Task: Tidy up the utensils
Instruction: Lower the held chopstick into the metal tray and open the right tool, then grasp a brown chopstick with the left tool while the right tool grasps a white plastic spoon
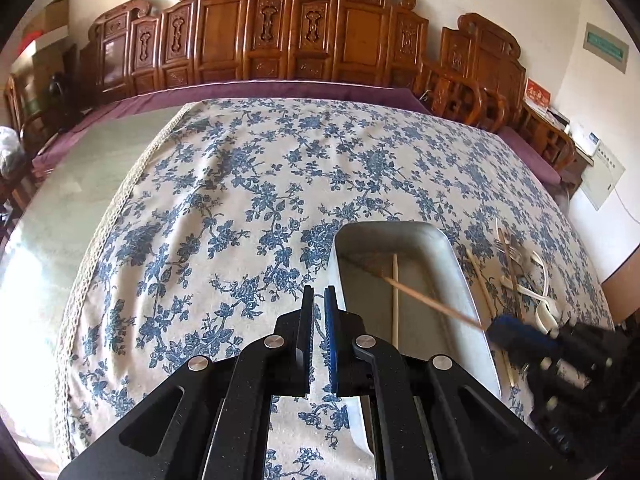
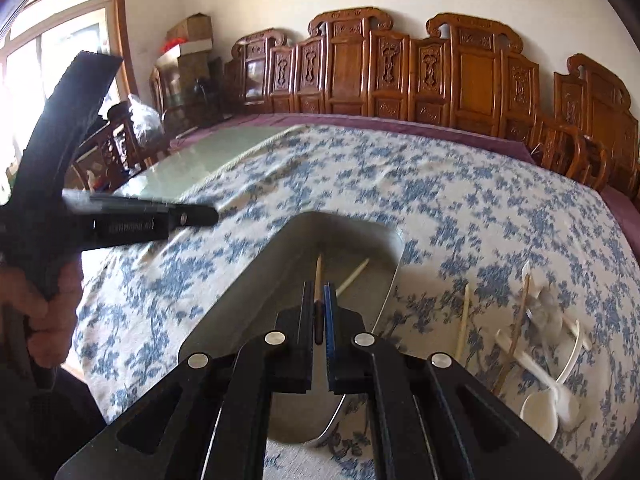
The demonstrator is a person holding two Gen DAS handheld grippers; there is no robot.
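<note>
A metal tray [image 1: 452, 256] stands on the flowered cloth, and a pale chopstick [image 1: 395, 304] lies inside it. My left gripper [image 1: 319, 290] hangs just left of the tray, shut with nothing between its fingers. My right gripper [image 2: 319, 286] is over the tray [image 2: 248, 280], shut on a brown chopstick [image 2: 318, 276] whose tip points down into it, beside the pale chopstick [image 2: 352, 276]. In the left wrist view the right gripper [image 1: 491, 326] comes in blurred from the right, with the brown chopstick [image 1: 432, 300] slanting across the tray.
Right of the tray lies a loose pile of utensils: a pale chopstick [image 2: 464, 316], a brown chopstick [image 2: 518, 328], white spoons [image 2: 540, 404] and a fork [image 1: 506, 248]. A hand [image 2: 48, 312] holds the left gripper [image 2: 210, 215]. Carved wooden chairs line the table's far edge.
</note>
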